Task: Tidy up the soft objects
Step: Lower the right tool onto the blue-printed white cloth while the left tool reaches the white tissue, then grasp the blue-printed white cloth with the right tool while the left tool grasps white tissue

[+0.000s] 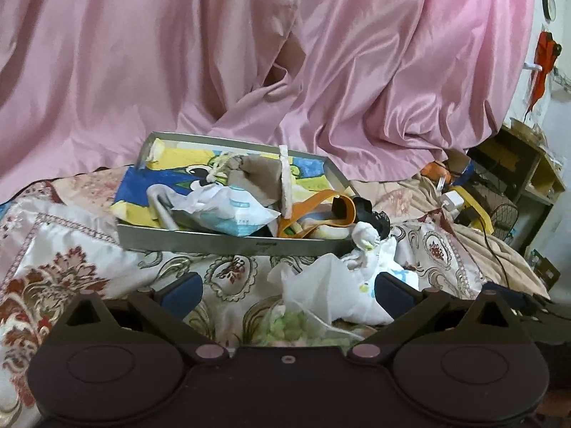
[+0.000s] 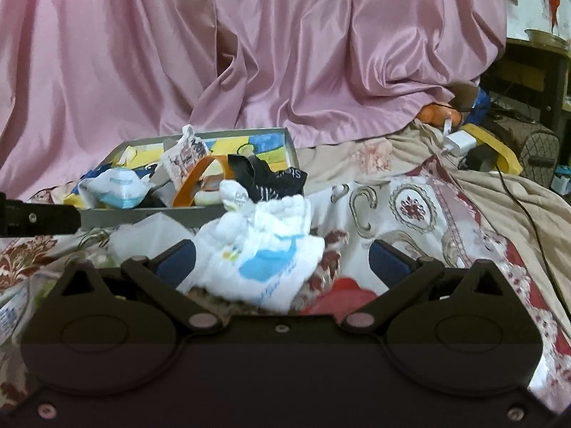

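1. Left gripper, bottom centre of left wrist view: blue-padded fingers spread wide, nothing pinched; crumpled white tissue-like wad lying between them on the bedspread, not gripped.
2. Right gripper, bottom centre of right wrist view: fingers spread wide, nothing pinched; white diaper with blue and yellow print sitting between them, nearer the left finger, contact unclear.
3. Red soft item just right of the diaper, lower centre, partly hidden by the gripper body.
4. Floral red-and-cream satin bedspread under everything, filling lower frame.
5. Grey shallow rectangular tray mid-frame behind the grippers, resting on the bedspread, lined with a blue-yellow cartoon print.
6. Inside tray: pale blue-white face mask pack at front centre, orange strap loop at right.
7. Black printed sock at the tray's right corner, just behind the diaper.
8. White charger plug right of the tray, mid-right, well apart.
9. Pink satin curtain across the upper frame, draping onto the bed.
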Demonstrator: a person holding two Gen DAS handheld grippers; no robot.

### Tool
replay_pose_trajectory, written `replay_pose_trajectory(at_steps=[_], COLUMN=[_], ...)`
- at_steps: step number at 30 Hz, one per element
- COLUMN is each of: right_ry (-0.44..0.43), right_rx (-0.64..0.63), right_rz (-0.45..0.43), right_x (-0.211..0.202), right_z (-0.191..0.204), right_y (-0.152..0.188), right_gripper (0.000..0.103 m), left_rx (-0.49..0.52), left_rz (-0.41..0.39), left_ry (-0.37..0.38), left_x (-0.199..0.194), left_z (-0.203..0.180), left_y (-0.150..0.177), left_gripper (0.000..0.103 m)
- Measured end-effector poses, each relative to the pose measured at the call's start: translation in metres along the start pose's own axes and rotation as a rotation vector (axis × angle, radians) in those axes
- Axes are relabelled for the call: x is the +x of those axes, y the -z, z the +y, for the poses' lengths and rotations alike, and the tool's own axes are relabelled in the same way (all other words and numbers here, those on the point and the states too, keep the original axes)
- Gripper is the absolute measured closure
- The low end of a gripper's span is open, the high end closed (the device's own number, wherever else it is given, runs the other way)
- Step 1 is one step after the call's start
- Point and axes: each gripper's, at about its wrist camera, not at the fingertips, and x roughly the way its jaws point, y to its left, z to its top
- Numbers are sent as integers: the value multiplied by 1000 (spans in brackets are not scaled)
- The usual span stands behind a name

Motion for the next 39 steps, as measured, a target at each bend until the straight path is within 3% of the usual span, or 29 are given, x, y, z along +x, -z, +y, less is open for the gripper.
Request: replay_pose_trajectory(at_steps=[8,18,24,34,39], right_ry=[2,-1,-7,-16,-13], right_rx=[-22,-49,-61,-59,-69], right_rz=[44,64,81,142,158], right_x=[43,66,79,94,101], right_z=[6,11,10,1,3], right_y=[-2,4,4,8,10], right_gripper=[0,0,0,0,0], left_rx=[-28,16,28,4,1], left_rz=[44,89,158,218,221], left_ry=[37,53,87,114,96], left_x=[28,50,64,82,88], left_z=[7,7,4,4,4], left_y=[-8,-11,-13,-14,-13], left_gripper=[1,1,1,14,25])
